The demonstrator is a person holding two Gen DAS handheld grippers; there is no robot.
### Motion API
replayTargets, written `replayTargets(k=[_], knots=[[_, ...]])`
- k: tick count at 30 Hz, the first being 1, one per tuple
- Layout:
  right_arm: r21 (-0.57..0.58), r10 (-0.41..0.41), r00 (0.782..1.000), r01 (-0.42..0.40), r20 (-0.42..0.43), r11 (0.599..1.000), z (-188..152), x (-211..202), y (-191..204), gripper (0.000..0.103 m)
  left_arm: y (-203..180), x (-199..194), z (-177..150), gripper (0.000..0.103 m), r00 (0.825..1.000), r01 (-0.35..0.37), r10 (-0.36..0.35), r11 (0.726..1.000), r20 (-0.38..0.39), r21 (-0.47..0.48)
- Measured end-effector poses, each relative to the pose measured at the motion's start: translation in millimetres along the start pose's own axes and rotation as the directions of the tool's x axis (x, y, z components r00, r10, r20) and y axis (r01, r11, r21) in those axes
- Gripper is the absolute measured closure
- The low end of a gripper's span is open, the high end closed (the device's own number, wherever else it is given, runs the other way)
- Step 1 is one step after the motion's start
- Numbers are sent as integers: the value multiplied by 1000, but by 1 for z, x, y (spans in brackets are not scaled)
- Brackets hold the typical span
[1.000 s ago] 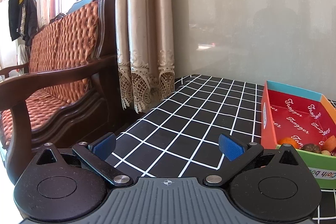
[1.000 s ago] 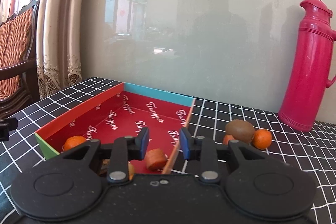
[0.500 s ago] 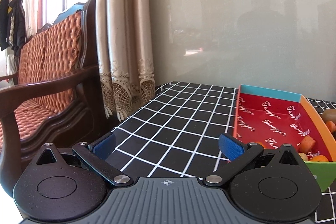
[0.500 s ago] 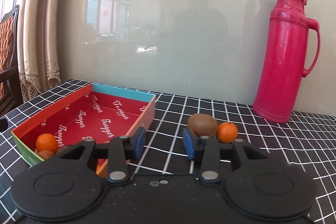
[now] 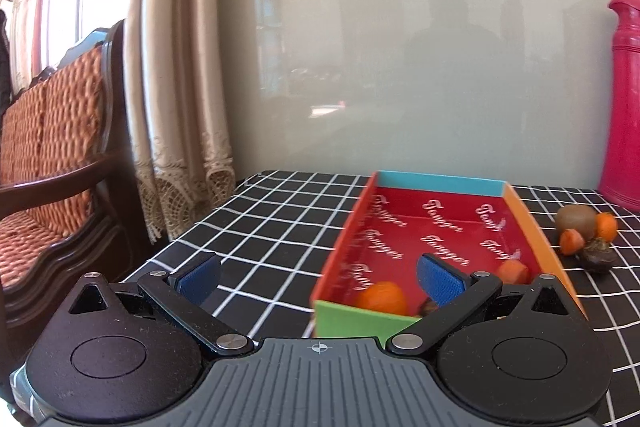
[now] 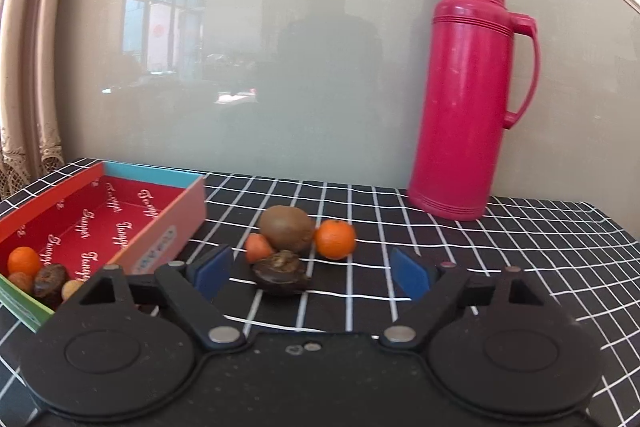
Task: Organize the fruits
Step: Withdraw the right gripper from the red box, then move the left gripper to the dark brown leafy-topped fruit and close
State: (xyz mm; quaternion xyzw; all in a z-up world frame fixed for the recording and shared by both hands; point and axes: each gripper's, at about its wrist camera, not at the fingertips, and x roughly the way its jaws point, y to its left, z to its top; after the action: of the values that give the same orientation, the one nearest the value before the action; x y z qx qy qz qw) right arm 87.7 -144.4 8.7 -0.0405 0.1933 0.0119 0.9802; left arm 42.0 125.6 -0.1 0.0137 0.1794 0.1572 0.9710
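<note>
**Op A:** I have the right gripper (image 6: 310, 273) low in the frame, jaws spread wide with nothing between the blue pads. Just past them, centre frame, sits the loose cluster: a dark wrinkled fruit (image 6: 282, 273) nearest, a small orange piece (image 6: 258, 247) at its left, the kiwi (image 6: 286, 229) behind, and a mandarin (image 6: 335, 239) touching the kiwi's right side. All four rest on the bench (image 6: 500, 247).

**Op B:** What room do you have around them?

**Op A:** Bare checked cloth lies to the right of the cluster, across to the pink thermos (image 6: 466, 95), which stands upright at the wall, upper right. To the left, the cardboard box (image 6: 168, 231) has its near corner close to the left pad. The bench's right edge curves off at the far right of the frame.

**Op B:** From the left wrist, I see the left gripper (image 5: 316, 277) also with jaws spread and holding nothing. The box fills lower centre, and my right pad overlaps its interior. Inside I can see a mandarin in the box (image 5: 382, 297) and an orange chunk (image 5: 514, 271).

**Op A:** Mine shows more in that near corner: another small orange fruit, a dark brown one and a pale one, partly cut off by the gripper body. I can't name them.

**Op B:** The bench's left edge drops off beside a curtain (image 5: 180, 87) and a wooden sofa (image 5: 52, 163), left of frame. The thermos is cropped at my right border.
</note>
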Motion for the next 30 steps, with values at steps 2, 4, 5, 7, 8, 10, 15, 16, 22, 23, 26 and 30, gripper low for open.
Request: replayTargets(k=[2,4,5,7,8,10,15,16,22,23,26,30], knots=[[5,-18,1000,18,-3,1000,-2,-1,-10,15,-11,-1,1,0,1000,22,-22,1000,5,9],[12,-37,999,37,-3,999,-5,-4,-22,14,-24,-3,1,0,999,48,-48,999,7,13],[19,-46,999,46,-1,999,-7,-5,-28,13,-30,-4,1,0,998,61,-61,998,8,14],[32,-69,998,69,-5,997,-9,-8,-41,13,-44,-6,3,0,996,88,-89,996,15,17],[38,-79,997,79,-1,996,-10,-10,-46,12,-51,-7,3,0,995,102,-102,995,21,21],[47,-112,994,112,2,993,-13,-14,-59,11,-66,-9,3,0,991,126,-127,991,30,41],[67,-180,984,180,-11,981,-23,-21,-96,11,-97,-13,5,0,981,186,-189,980,39,71],[72,-195,981,196,-12,978,-25,-23,-104,11,-102,-14,5,0,979,197,-200,978,38,71],[152,-258,966,259,-25,954,-32,-30,-142,11,-130,-13,4,0,970,241,-242,969,9,62],[158,-264,964,264,-24,951,-33,-31,-146,11,-133,-12,4,0,969,247,-248,967,5,60],[153,-284,958,284,-21,946,-36,-32,-153,10,-145,-10,6,0,963,270,-271,961,1,53],[159,-310,950,312,-35,937,-42,-33,-166,10,-163,-10,8,0,953,302,-302,952,-7,55]])
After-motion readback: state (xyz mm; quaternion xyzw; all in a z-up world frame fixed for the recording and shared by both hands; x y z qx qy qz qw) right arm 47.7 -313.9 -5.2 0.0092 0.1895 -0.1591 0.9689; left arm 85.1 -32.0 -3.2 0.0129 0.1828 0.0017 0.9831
